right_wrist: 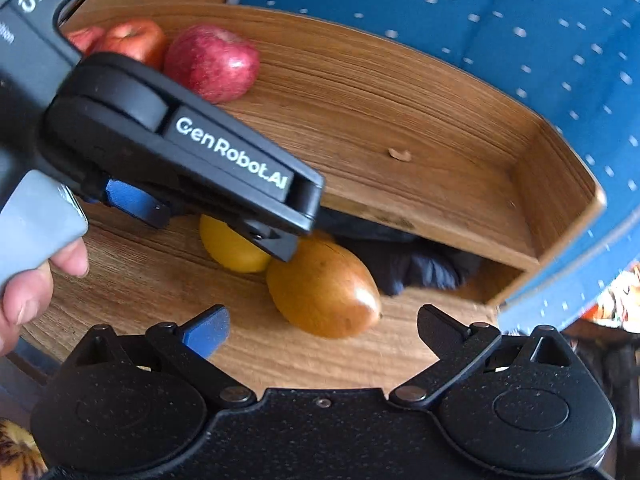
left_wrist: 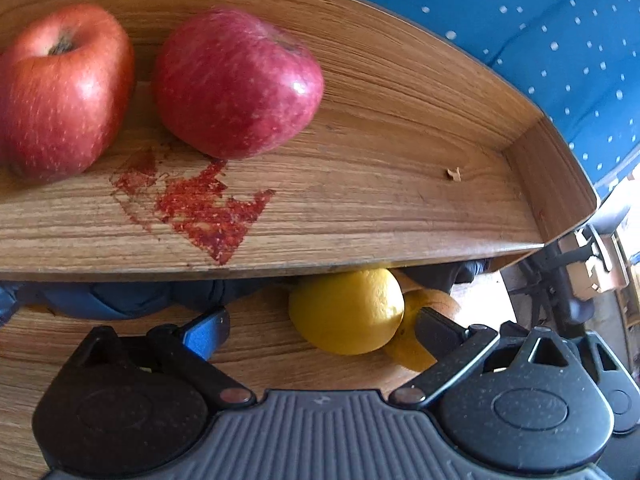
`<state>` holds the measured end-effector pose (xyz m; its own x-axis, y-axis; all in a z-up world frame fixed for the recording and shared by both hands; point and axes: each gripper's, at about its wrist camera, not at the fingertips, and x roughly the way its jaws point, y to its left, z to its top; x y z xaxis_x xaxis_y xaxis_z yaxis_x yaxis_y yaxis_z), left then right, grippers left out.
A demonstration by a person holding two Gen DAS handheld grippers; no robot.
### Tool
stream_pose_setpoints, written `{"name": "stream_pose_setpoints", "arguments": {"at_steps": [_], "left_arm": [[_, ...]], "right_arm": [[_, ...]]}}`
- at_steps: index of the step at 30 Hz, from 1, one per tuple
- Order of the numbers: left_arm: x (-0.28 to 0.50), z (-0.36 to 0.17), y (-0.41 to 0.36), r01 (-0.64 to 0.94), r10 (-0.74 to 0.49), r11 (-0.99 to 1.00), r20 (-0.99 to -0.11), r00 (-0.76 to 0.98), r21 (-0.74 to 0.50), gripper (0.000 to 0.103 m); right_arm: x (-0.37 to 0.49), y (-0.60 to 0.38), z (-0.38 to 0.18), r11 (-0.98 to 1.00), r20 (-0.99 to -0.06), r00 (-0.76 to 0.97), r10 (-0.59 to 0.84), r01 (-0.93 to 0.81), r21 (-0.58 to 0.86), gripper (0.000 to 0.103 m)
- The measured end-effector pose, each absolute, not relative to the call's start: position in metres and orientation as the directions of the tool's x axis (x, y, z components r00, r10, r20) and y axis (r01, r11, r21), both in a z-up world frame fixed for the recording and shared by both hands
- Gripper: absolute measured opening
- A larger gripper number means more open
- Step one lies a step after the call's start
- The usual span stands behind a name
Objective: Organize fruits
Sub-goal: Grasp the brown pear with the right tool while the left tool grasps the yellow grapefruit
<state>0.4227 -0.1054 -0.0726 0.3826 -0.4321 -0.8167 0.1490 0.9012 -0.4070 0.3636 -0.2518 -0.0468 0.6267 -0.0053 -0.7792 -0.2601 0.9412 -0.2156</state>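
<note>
Two red apples (left_wrist: 60, 92) (left_wrist: 236, 84) lie on the upper wooden tier (left_wrist: 400, 152). On the lower tier (right_wrist: 320, 360) rest a yellow citrus fruit (left_wrist: 348, 312) and an orange-brown mango-like fruit (right_wrist: 324, 288), touching each other. My left gripper (left_wrist: 320, 334) is open on the lower tier; the yellow fruit sits between its fingers, close to the right one, away from the blue pad (left_wrist: 204, 336). The right wrist view shows this left gripper (right_wrist: 206, 224) from the side, over the yellow fruit (right_wrist: 232, 248). My right gripper (right_wrist: 324, 332) is open, just in front of the mango-like fruit.
A red stain (left_wrist: 200, 208) and a small crumb (left_wrist: 454, 174) mark the upper tier. Dark blue cloth (right_wrist: 420, 268) is bunched under it. A blue dotted fabric (left_wrist: 540, 40) lies behind. A person's hand (right_wrist: 24, 292) holds the left gripper. A third apple (right_wrist: 82, 38) shows at far left.
</note>
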Motion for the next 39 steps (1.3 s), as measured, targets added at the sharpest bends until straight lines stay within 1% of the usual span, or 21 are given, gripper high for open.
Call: {"name": "stream_pose_setpoints", "arguments": {"at_steps": [1, 7, 9, 15, 17, 20, 22, 26, 29, 39], "left_arm": [[0.421, -0.072, -0.104, 0.146, -0.437, 0.899, -0.813, 0.384, -0.414, 0.1], [0.422, -0.073, -0.096, 0.134, -0.457, 0.888, -0.804, 0.381, -0.441, 0.095], [0.423, -0.072, -0.092, 0.13, -0.458, 0.887, -0.803, 0.381, -0.444, 0.095], [0.422, -0.069, -0.086, 0.136, -0.466, 0.883, -0.799, 0.38, -0.45, 0.094], [0.423, -0.069, -0.085, 0.137, -0.467, 0.882, -0.798, 0.381, -0.451, 0.093], [0.423, -0.071, -0.09, 0.149, -0.469, 0.882, -0.795, 0.385, -0.448, 0.09], [0.423, -0.071, -0.093, 0.158, -0.474, 0.879, -0.792, 0.383, -0.45, 0.086], [0.424, -0.071, -0.095, 0.159, -0.491, 0.87, -0.785, 0.378, -0.467, 0.078], [0.424, -0.071, -0.096, 0.171, -0.508, 0.86, -0.775, 0.375, -0.48, 0.068], [0.417, -0.07, -0.1, 0.19, -0.5, 0.866, -0.781, 0.374, -0.463, 0.067]], "right_arm": [[0.366, -0.25, -0.048, 0.937, -0.781, 0.625, -0.002, -0.271, -0.22, 0.095], [0.379, -0.247, -0.054, 0.925, -0.782, 0.623, -0.003, -0.295, -0.238, 0.088], [0.383, -0.246, -0.055, 0.922, -0.781, 0.624, -0.006, -0.298, -0.245, 0.086], [0.391, -0.246, -0.059, 0.915, -0.785, 0.619, -0.013, -0.309, -0.258, 0.074], [0.388, -0.246, -0.059, 0.92, -0.785, 0.62, -0.014, -0.298, -0.252, 0.073], [0.387, -0.249, -0.058, 0.928, -0.785, 0.619, -0.025, -0.278, -0.249, 0.071], [0.39, -0.249, -0.057, 0.931, -0.784, 0.62, -0.029, -0.27, -0.248, 0.067], [0.392, -0.252, -0.056, 0.939, -0.784, 0.62, -0.025, -0.254, -0.231, 0.067], [0.395, -0.257, -0.053, 0.945, -0.783, 0.622, -0.025, -0.241, -0.222, 0.066], [0.37, -0.261, -0.056, 0.96, -0.78, 0.625, -0.026, -0.201, -0.193, 0.065]]}}
